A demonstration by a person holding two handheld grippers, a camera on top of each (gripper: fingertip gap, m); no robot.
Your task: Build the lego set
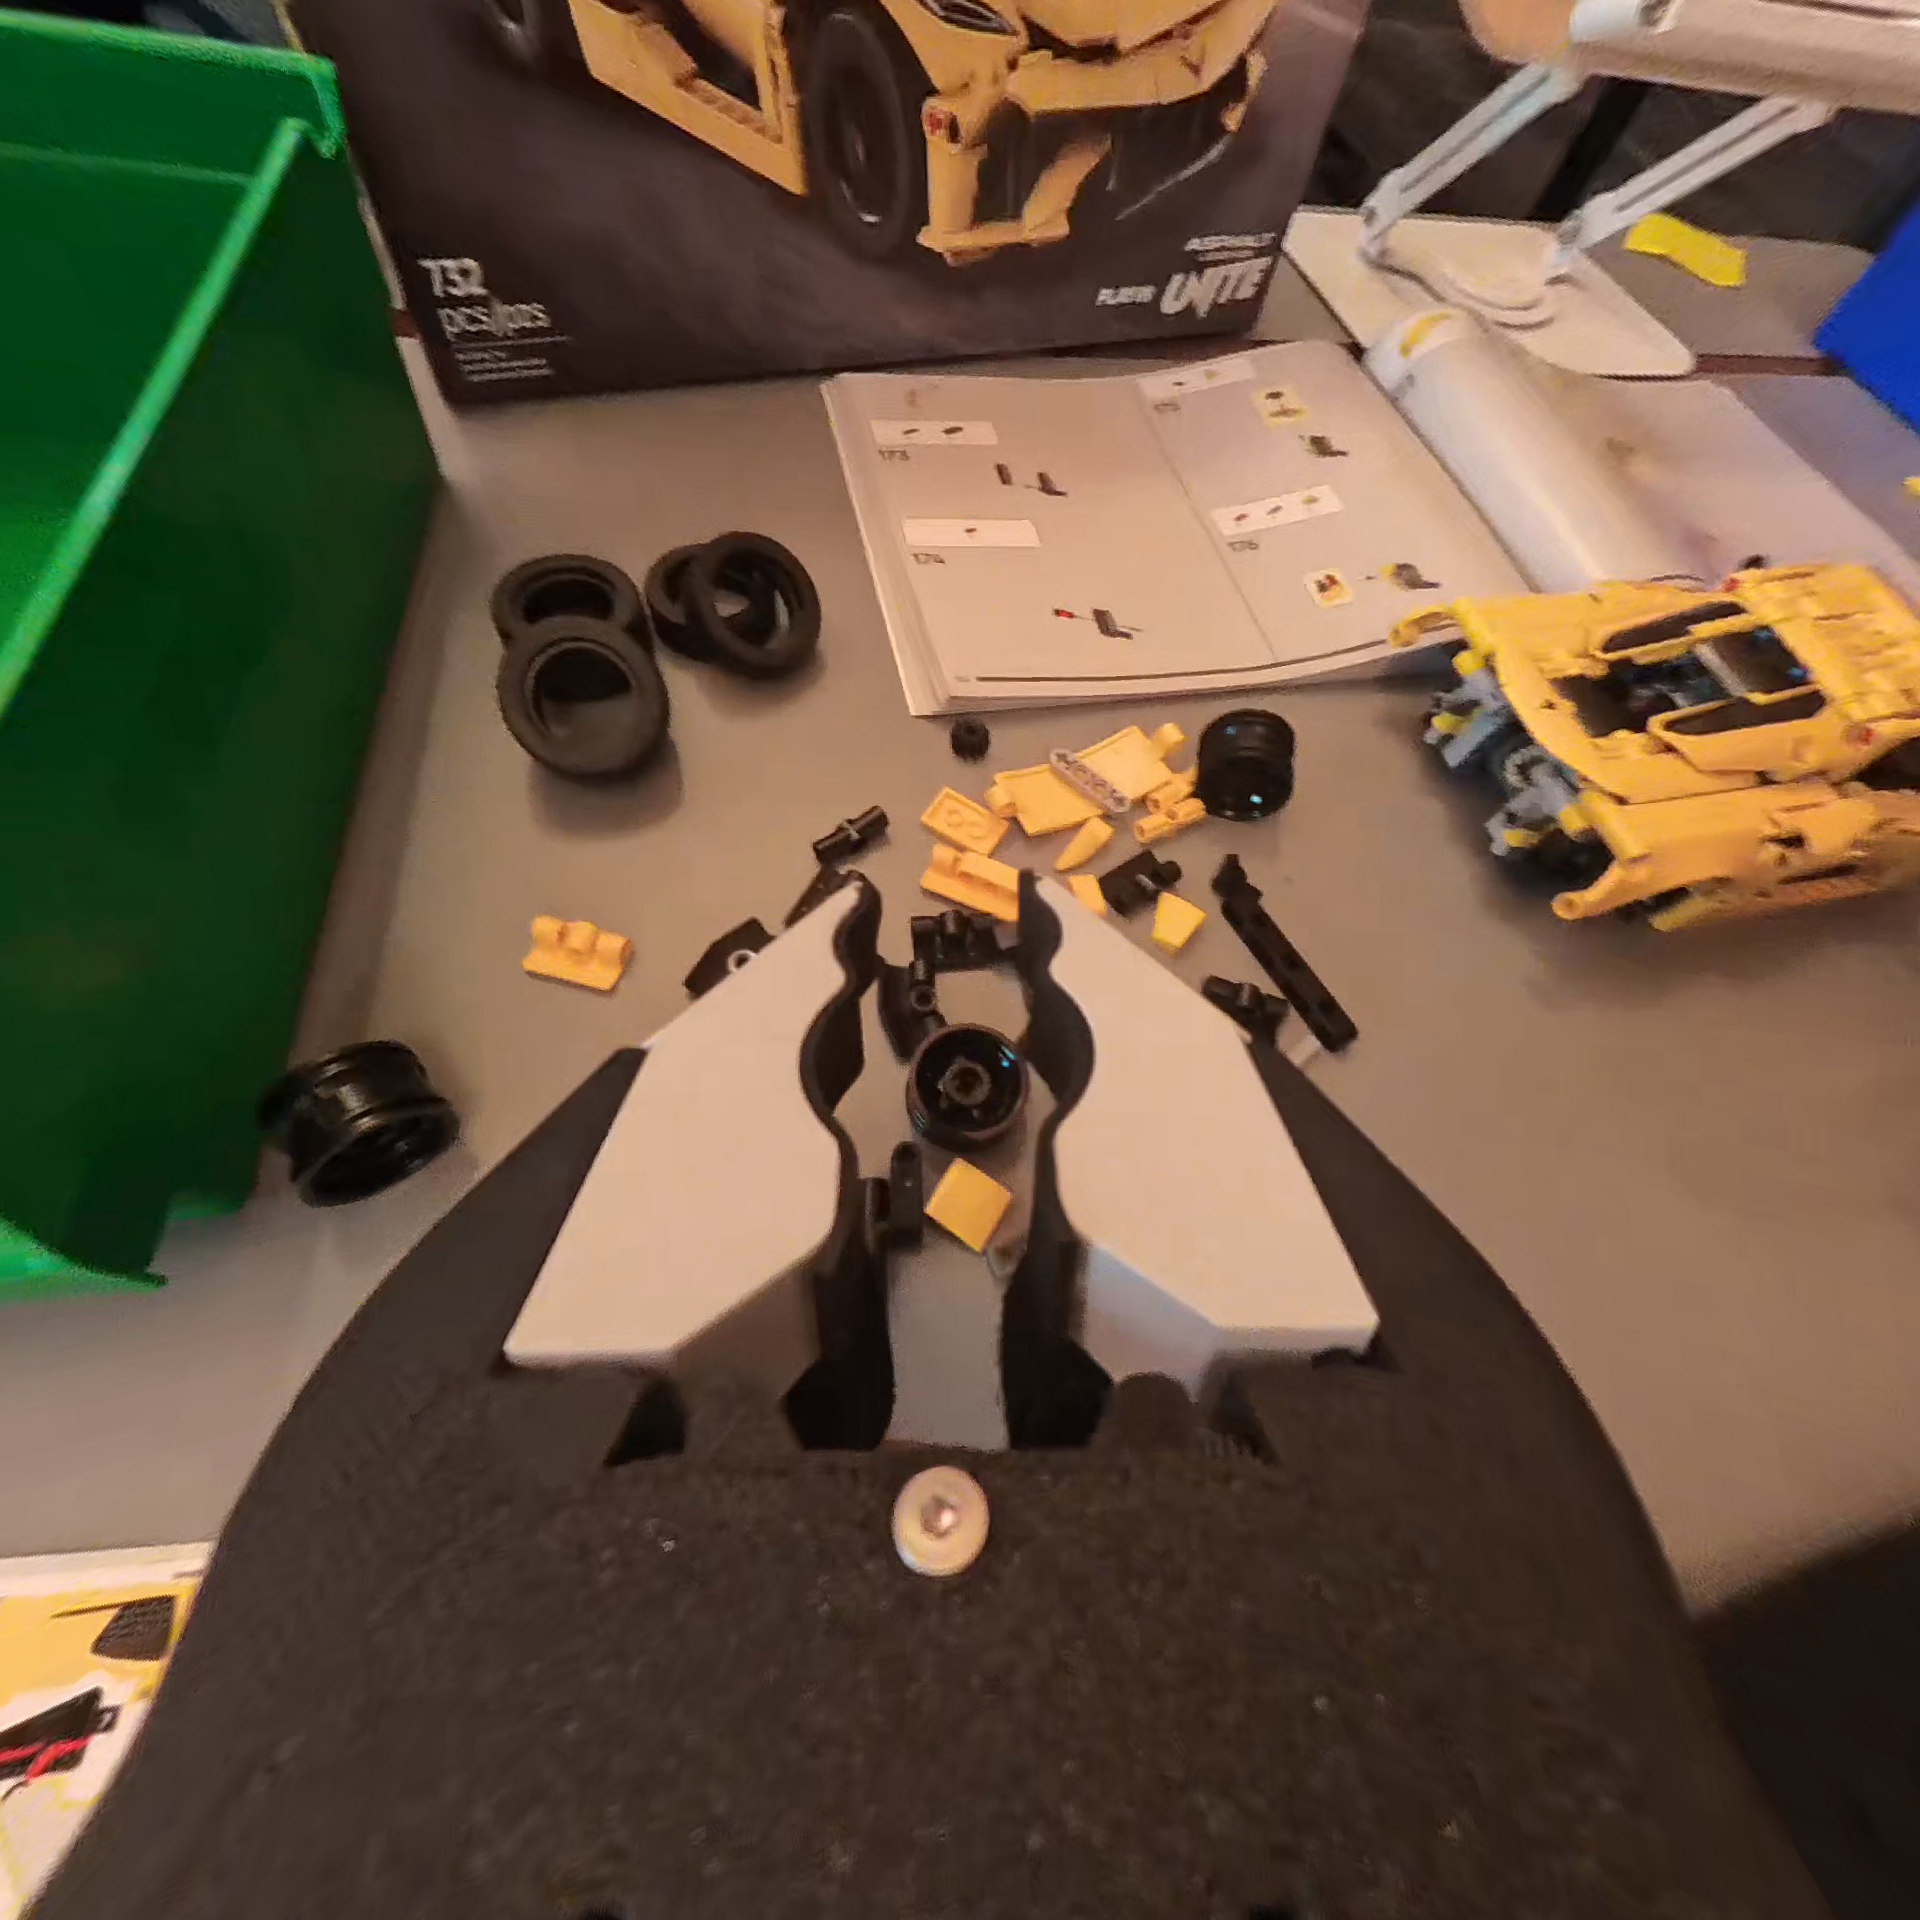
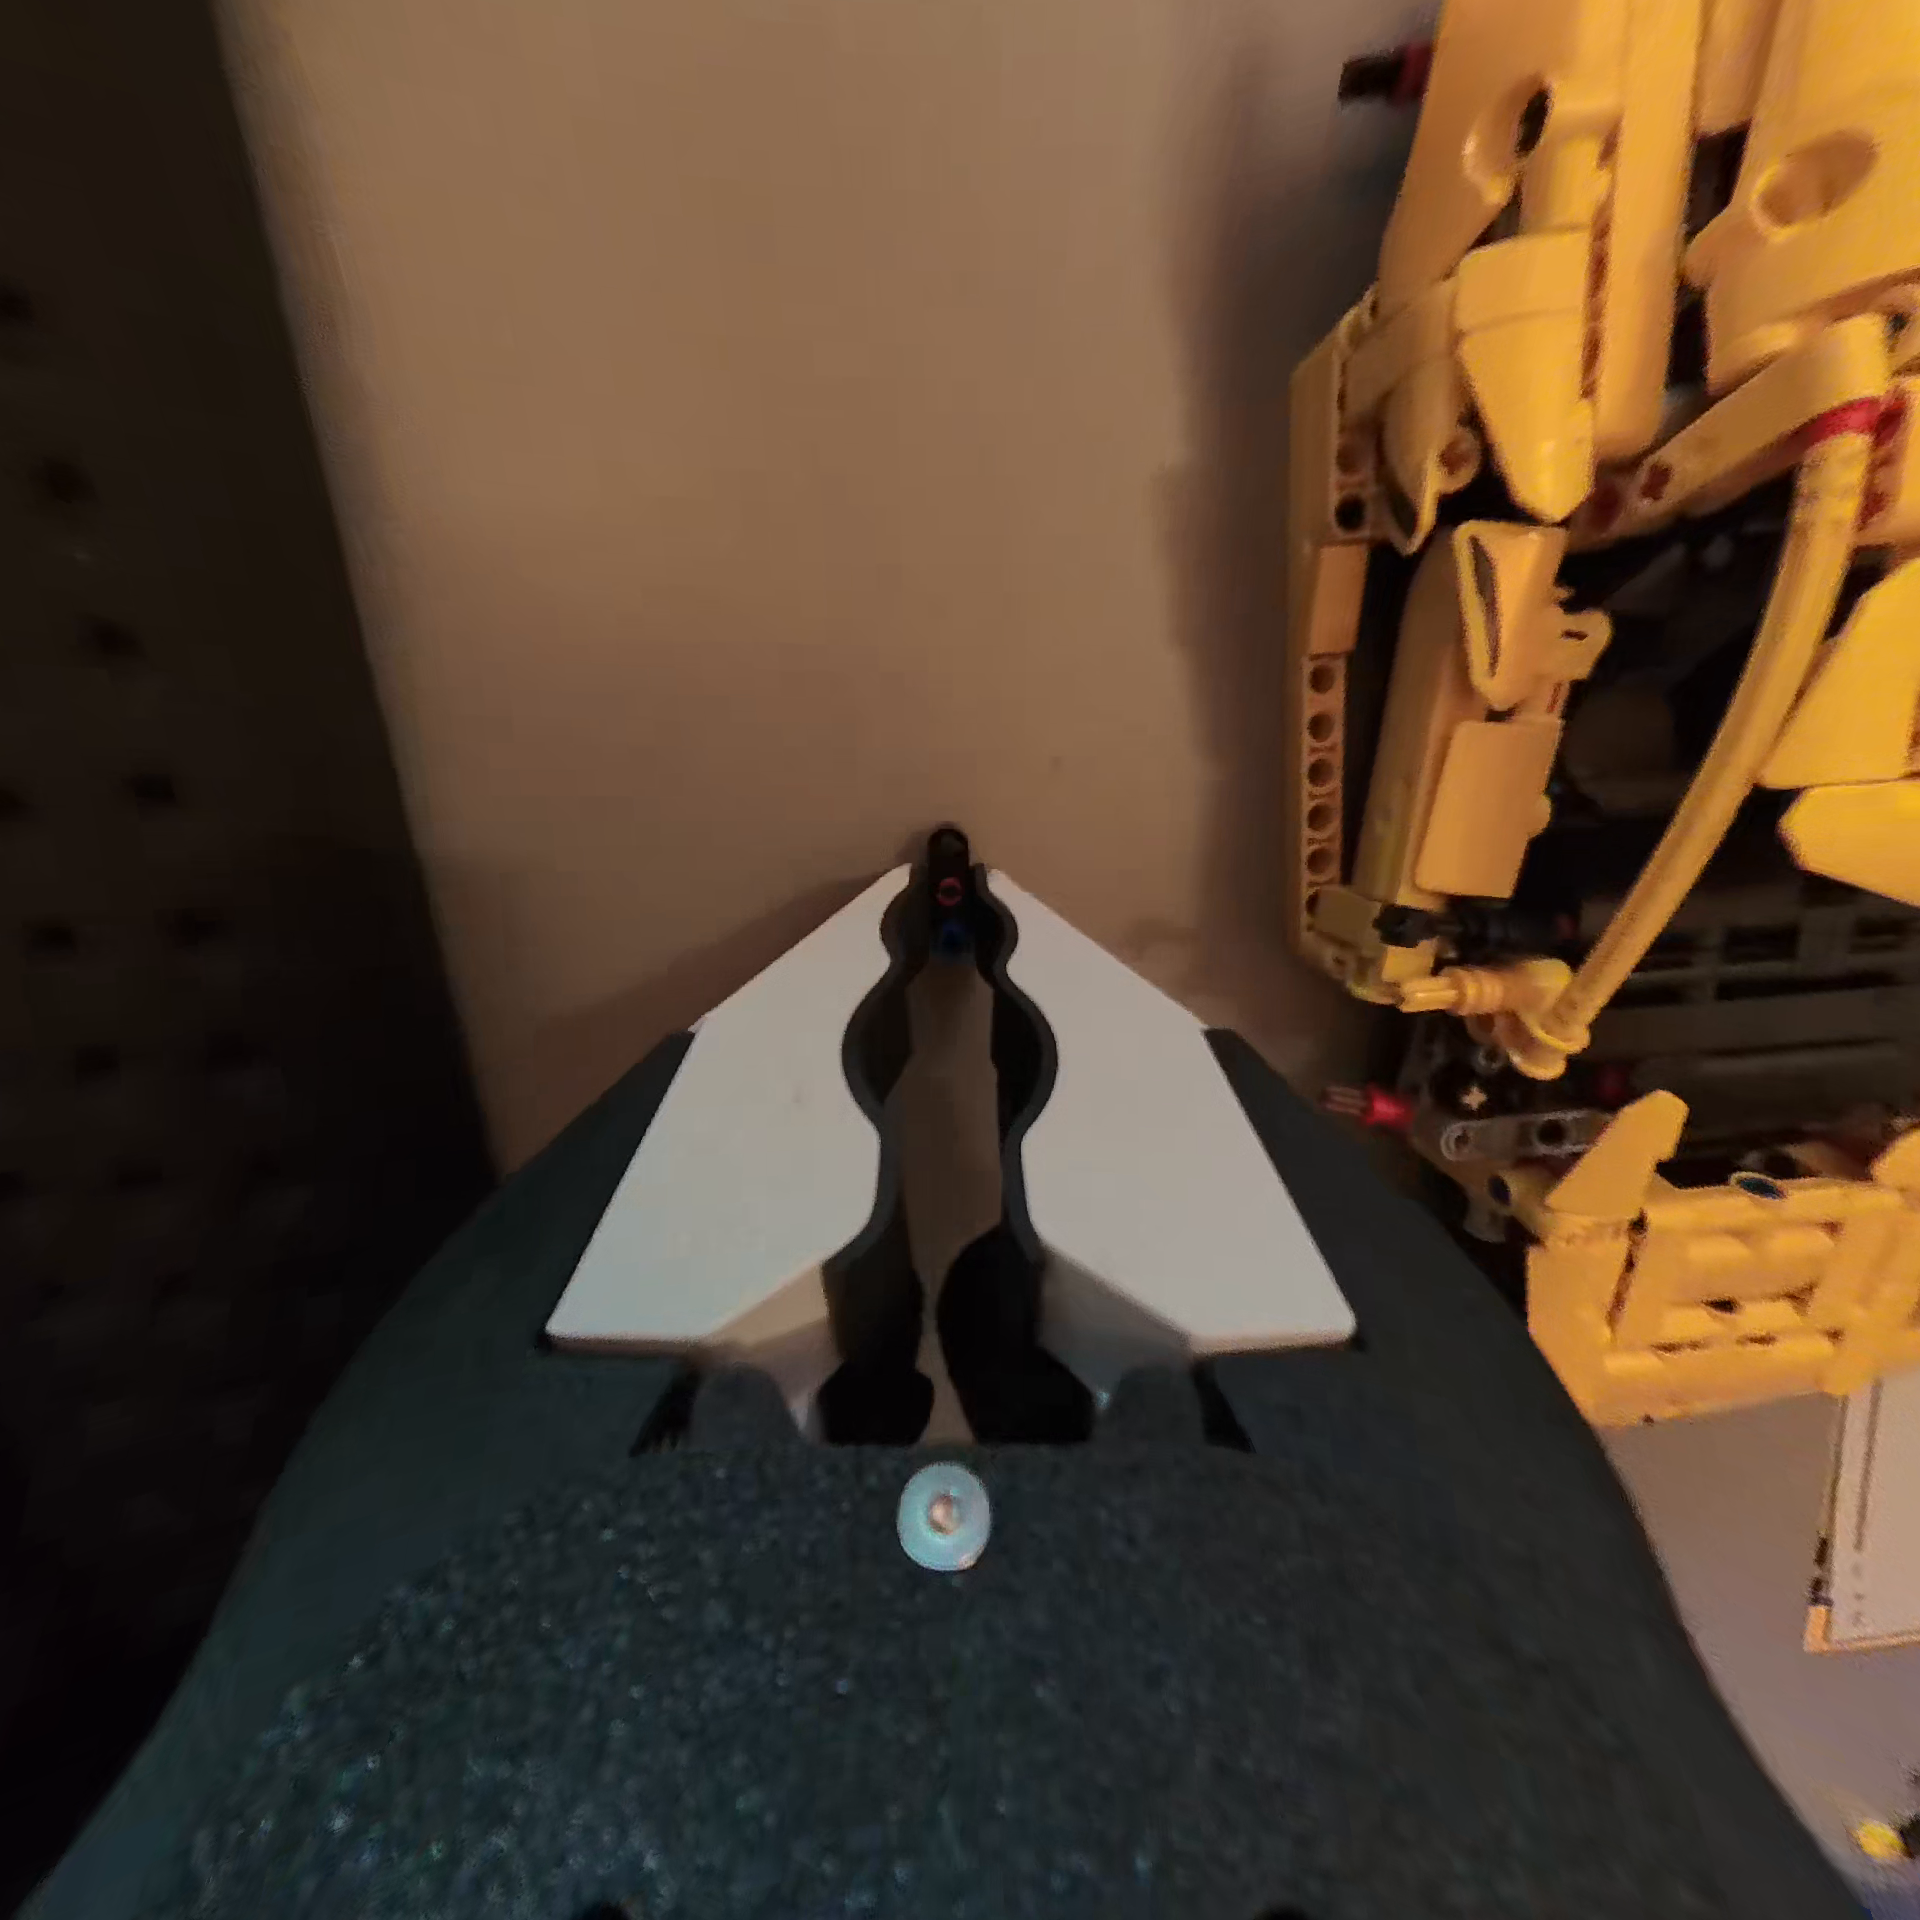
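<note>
A grey surface (image 1: 1558,1195) is seen in the left wrist view, crowded with parts. A green bin (image 1: 177,644) stands at the left edge, and the set's box (image 1: 831,208) stands upright at the back. An open instruction booklet (image 1: 1122,540) lies flat in front of the box, with a white lamp base (image 1: 1496,291) behind it to the right. Three black tyres (image 1: 644,644) are grouped left of the booklet, two of them touching. A black wheel rim (image 1: 358,1122) lies just beside the bin, and a second rim (image 1: 1245,767) sits near a scatter of loose yellow pieces (image 1: 1049,821) and black pins and beams. The partly built yellow car (image 1: 1683,738) rests at the right, well apart from the tyres.

The left gripper (image 1: 943,894) is held above the scatter with its jaws parted and nothing grasped; a third black rim (image 1: 966,1086) and a small yellow tile (image 1: 966,1203) are seen on the surface through the gap between the fingers.

In the right wrist view the right gripper (image 2: 948,878) is closed to a narrow slit, clenched on a small black pin piece (image 2: 948,857) at the fingertips; red and blue marks show on it. The yellow car (image 2: 1621,727) is seen close at the right, not touched by the gripper
</note>
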